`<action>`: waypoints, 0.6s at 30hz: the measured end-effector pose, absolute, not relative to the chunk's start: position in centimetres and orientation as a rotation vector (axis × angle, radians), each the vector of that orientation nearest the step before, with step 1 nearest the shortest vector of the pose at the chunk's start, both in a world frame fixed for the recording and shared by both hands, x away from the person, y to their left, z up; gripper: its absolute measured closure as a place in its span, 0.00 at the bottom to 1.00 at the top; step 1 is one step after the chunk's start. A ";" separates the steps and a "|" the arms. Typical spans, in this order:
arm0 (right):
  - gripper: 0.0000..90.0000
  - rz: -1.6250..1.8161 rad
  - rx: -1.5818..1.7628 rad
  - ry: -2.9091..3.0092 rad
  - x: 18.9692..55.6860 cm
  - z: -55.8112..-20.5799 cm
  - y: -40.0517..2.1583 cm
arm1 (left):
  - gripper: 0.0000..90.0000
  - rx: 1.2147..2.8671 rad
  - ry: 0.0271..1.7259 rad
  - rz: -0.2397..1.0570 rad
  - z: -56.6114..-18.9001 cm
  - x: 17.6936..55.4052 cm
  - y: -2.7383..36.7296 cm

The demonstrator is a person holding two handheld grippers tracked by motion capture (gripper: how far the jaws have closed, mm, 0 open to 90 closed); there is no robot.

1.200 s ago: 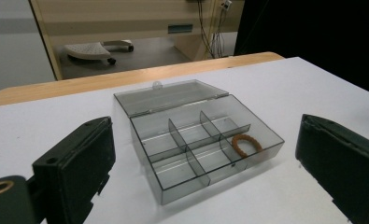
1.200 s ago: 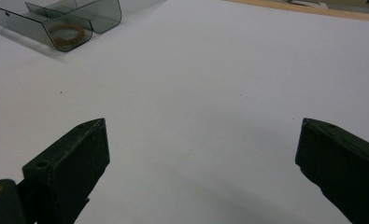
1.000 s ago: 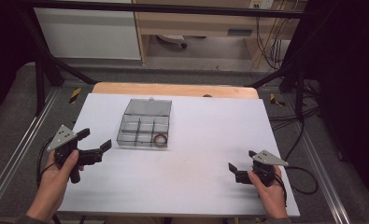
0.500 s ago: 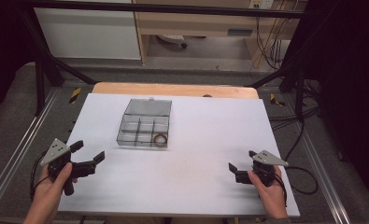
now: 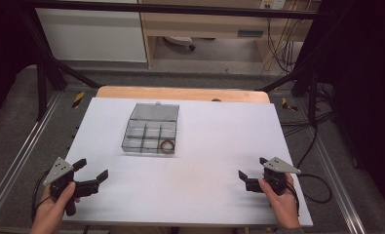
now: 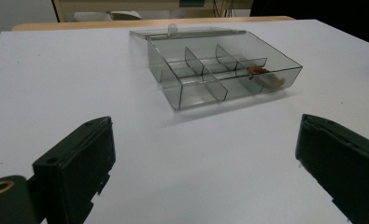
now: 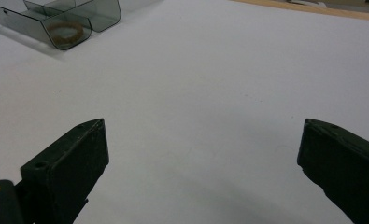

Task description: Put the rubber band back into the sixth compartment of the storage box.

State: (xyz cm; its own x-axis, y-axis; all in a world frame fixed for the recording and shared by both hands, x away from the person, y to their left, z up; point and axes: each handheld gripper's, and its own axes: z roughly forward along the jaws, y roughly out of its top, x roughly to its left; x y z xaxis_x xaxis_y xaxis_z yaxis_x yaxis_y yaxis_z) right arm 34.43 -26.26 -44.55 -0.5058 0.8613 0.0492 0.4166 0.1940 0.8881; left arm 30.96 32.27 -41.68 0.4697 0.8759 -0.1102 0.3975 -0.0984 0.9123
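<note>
The compartment box [image 5: 150, 129] is smooth, glossy clear plastic on a matt white tabletop [image 5: 204, 146] edged in wood.

The box [image 5: 151, 129] sits on the table [image 5: 209, 146], left of centre toward the far edge; a ring [image 5: 167, 145] lies in its near right compartment.
</note>
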 end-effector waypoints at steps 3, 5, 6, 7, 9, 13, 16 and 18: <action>0.03 1.265 1.190 2.008 34.4 -44.5 -26.3 | 0.06 1.702 1.100 0.586 -42.0 30.7 32.2; 0.03 1.265 1.190 2.009 34.4 -44.5 -26.3 | 0.06 1.705 1.101 0.581 -42.2 30.5 32.2; 0.03 1.264 1.191 2.009 34.4 -44.5 -26.3 | 0.06 1.708 1.100 0.583 -42.3 30.5 32.1; 0.03 1.264 1.191 2.009 34.4 -44.5 -26.3 | 0.06 1.709 1.101 0.581 -42.3 30.4 32.1; 0.03 1.264 1.191 2.009 34.4 -44.5 -26.3 | 0.06 1.711 1.096 0.580 -42.3 30.2 32.0; 0.03 1.264 1.189 2.009 34.4 -44.5 -26.3 | 0.06 1.723 1.084 0.571 -42.5 30.0 31.6; 0.03 1.263 1.190 2.010 34.4 -44.5 -26.3 | 0.06 1.729 1.081 0.566 -42.6 29.8 31.3; 0.03 1.263 1.191 2.009 34.4 -44.5 -26.3 | 0.06 1.733 1.077 0.557 -42.7 29.6 30.9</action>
State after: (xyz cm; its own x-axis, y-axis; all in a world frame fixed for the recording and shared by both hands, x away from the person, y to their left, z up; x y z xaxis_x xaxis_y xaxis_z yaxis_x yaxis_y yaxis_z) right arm 34.41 -26.31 -44.54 -0.5048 0.8619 0.0483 0.4171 0.1946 0.8878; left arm 29.65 30.92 -42.69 0.5011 0.8586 -0.1081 0.4079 -0.1241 0.9045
